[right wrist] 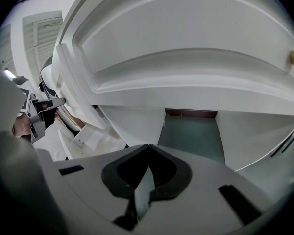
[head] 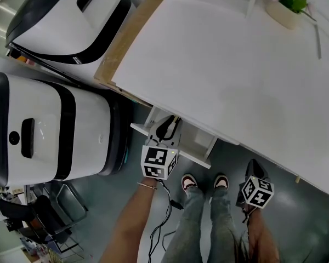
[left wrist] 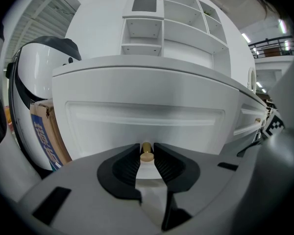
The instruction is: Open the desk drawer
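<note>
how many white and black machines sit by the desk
2: one machine at top left by the desk, another machine below it at left edge. More may be out of frame.

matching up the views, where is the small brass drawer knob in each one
Head view: not visible; the left gripper covers it at the pulled-out white drawer.
Left gripper view: low centre, the small round brass knob gripped between the jaws.
Right gripper view: not in it.
Shared landmark: the white desk, in all three views.

White desk [head: 225, 64], potted plant [head: 285, 9] standing near its far edge
</note>
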